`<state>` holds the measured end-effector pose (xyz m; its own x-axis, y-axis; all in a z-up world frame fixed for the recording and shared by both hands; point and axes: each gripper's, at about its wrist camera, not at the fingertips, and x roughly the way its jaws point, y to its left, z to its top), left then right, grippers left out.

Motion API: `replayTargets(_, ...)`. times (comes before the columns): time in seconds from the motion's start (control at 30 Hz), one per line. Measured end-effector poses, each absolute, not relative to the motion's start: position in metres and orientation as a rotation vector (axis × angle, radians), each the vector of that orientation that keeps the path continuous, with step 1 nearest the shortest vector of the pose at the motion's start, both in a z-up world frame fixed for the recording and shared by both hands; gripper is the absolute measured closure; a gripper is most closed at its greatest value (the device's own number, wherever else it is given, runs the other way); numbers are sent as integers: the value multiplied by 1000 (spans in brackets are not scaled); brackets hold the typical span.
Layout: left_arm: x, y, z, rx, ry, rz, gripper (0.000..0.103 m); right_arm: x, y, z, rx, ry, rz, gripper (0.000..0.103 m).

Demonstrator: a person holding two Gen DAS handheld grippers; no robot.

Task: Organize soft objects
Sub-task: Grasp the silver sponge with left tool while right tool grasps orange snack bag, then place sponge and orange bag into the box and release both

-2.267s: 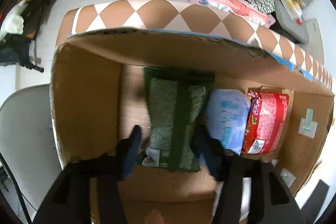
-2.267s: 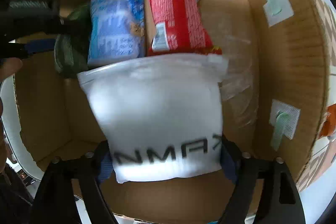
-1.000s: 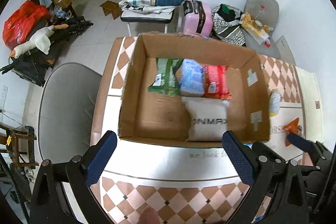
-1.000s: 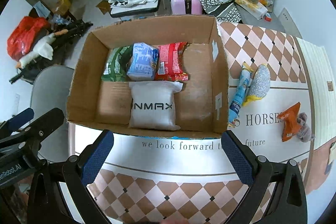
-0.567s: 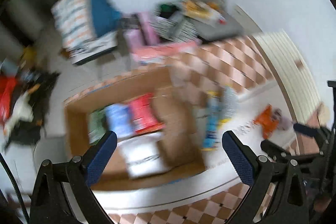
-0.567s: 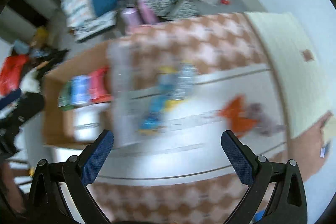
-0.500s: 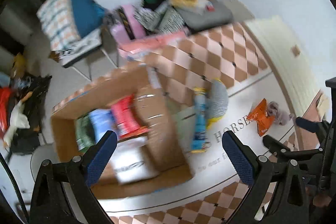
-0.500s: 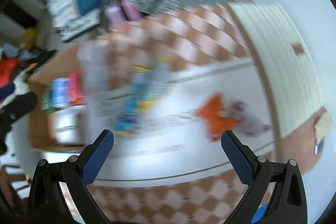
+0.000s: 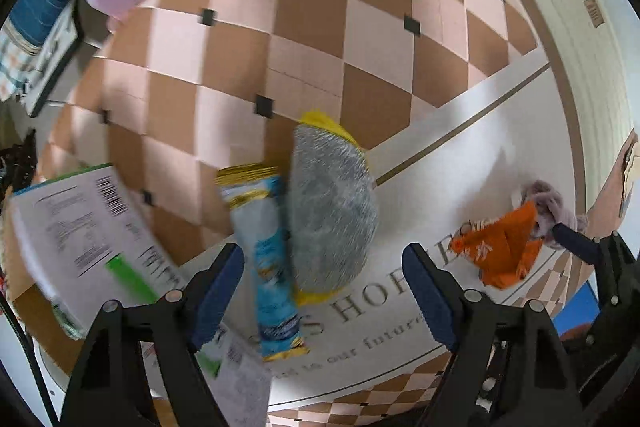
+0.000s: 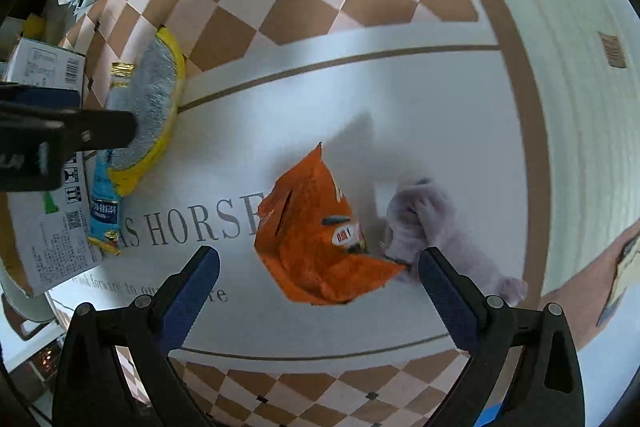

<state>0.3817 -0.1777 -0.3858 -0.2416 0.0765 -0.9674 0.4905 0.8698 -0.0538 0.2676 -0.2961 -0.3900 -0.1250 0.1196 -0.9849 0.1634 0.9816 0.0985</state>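
Above a checkered table (image 10: pixel 400 131), both grippers hang wide apart and empty.

Left gripper (image 9: pixel 322 289) frames a blue snack packet (image 9: pixel 272 267) touching a silver-and-yellow pouch (image 9: pixel 332 215); right gripper (image 10: pixel 318 285) frames an orange bag (image 10: pixel 316 243) beside a grey plush (image 10: pixel 432 227). Cardboard box (image 9: pixel 80 235) stands left.

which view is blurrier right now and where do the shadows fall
Left wrist view: motion blur smears the blue snack packet and silver pouch; the box label at left is soft. Right wrist view: sharper, the orange bag casts a soft shadow up and right on the white tabletop.
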Motion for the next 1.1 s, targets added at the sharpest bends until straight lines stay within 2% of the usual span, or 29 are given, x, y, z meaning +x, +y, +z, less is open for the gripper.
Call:
replayTargets(0.23,370,-196,-417,515,1822,-413,24,274,-298,-411,186,1737,-16,3)
replayTargets(0.27,367,-197,-421,532,1818,-403,42,274,-298,-412,177,1740,-19,9)
replayTargets(0.3,364,-200,-425,548,1821,-395,57,275,-298,-414,166,1744,-26,19)
replayTargets(0.33,360,-201,-426,565,1823,-390,57,275,-299,-416,149,1751,-38,25)
replayTargets(0.4,352,-204,-423,592,1788,-382,60,272,-302,-419,140,1759,-55,48)
replayTargets(0.47,347,-204,-418,591,1767,-380,60,270,-305,-416,174,1751,-50,64)
replayTargets(0.5,344,-202,-414,570,1761,-374,60,268,-306,-415,181,1749,-57,67)
replayTargets(0.7,330,-189,-376,445,1718,-381,60,262,-318,-389,366,1695,-43,72)
replayTargets(0.87,323,-170,-344,354,1689,-387,60,254,-326,-353,521,1621,3,73)
replayTargets(1.1,342,-107,-271,195,1596,-394,60,253,-285,-292,528,1529,65,73)
